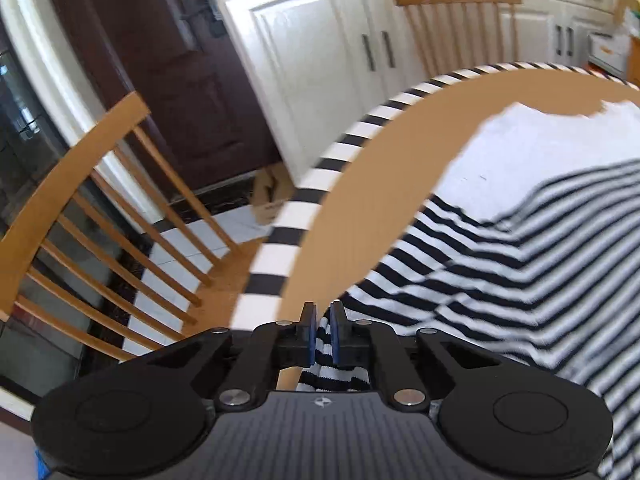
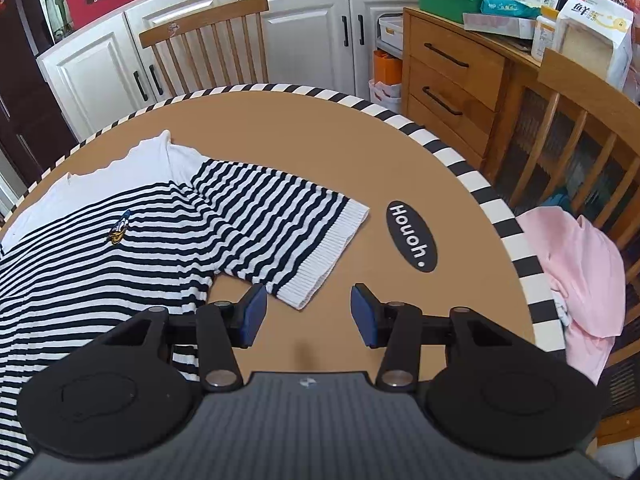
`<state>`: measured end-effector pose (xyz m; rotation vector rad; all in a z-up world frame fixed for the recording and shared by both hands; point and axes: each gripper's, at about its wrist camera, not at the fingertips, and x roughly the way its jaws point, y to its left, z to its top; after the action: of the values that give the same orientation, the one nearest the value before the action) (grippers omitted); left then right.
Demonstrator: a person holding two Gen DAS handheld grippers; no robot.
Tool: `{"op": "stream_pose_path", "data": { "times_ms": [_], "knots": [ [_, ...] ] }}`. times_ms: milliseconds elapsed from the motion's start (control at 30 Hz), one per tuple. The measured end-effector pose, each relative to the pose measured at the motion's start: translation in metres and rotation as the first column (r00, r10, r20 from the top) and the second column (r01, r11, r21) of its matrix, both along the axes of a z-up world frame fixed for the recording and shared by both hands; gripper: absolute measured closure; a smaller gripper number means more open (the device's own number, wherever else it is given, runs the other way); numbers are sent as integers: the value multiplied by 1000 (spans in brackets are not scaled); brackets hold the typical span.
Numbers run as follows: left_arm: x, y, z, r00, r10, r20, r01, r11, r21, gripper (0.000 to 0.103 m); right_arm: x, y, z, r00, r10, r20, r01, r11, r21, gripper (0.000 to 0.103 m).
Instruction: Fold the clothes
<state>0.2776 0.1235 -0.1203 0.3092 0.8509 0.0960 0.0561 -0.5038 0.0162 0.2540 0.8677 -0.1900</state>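
Observation:
A navy-and-white striped knit top [image 2: 132,232] with a white collar area lies spread on the round brown table [image 2: 320,148]. Its short sleeve [image 2: 292,236] with a white ribbed cuff points toward my right gripper. My right gripper [image 2: 306,314] is open and empty, just in front of that cuff, low over the table. In the left wrist view the same top [image 1: 500,272] is blurred. My left gripper [image 1: 323,334] is shut on a fold of the striped fabric [image 1: 324,364] near the table's edge.
The table has a black-and-white striped rim [image 2: 500,208] and a black oval label [image 2: 412,236]. A pink garment [image 2: 580,276] hangs on a chair at right. Wooden chairs [image 1: 100,216] stand around, with white cabinets [image 2: 304,32] and a wooden dresser [image 2: 452,72] behind.

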Motion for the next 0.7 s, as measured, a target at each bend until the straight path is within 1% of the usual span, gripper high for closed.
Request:
{"op": "stream_pose_path", "data": {
  "times_ms": [33,67,100,133,200,267,300,333,367,400,467,500,533,600,633,700],
  "knots": [
    [2,2,0,1000,26,-2,-26,999,20,90,0,2,0,1000,7,-1,-7,1000,-1,54],
    [1,4,-1,999,50,-5,-50,998,33,85,0,4,1,1000,16,0,-16,1000,-4,54],
    [-3,11,3,997,83,3,-83,996,14,76,-1,6,3,1000,24,3,-24,1000,-4,53],
    [-9,18,8,993,119,14,-119,993,-13,73,-3,7,5,1000,27,10,-27,1000,-2,52],
    [-20,33,17,981,190,32,-188,980,-68,55,-9,10,9,999,34,33,-34,999,16,48],
    [-42,47,33,969,242,47,-230,954,-191,47,-17,13,12,997,42,59,-44,998,37,46],
    [-54,51,42,965,255,53,-234,939,-251,38,-21,16,11,997,43,71,-46,998,45,45],
    [-68,54,48,962,266,59,-237,924,-300,33,-26,20,10,996,42,82,-47,998,51,42],
    [-82,56,54,959,276,64,-238,907,-346,22,-31,24,8,995,42,94,-47,997,57,41],
    [-98,56,60,957,281,74,-231,891,-391,18,-36,28,6,993,41,108,-48,997,62,39],
    [-129,52,67,962,254,98,-184,871,-455,17,-47,38,2,989,38,140,-48,997,68,30],
    [-144,48,69,965,239,111,-161,867,-473,13,-53,44,-1,987,37,154,-47,997,64,17],
    [-158,43,71,966,224,125,-140,868,-477,11,-58,50,-3,985,42,169,-51,997,50,11],
    [-180,32,71,965,210,153,-120,883,-453,2,-66,65,-7,979,71,190,-74,997,11,11],
    [-189,26,71,966,201,161,-113,893,-436,1,-68,73,-8,978,85,192,-85,996,-5,11],
    [-197,19,69,973,173,151,-92,897,-432,1,-73,87,-8,979,86,182,-86,996,-12,10]
  ]
}}
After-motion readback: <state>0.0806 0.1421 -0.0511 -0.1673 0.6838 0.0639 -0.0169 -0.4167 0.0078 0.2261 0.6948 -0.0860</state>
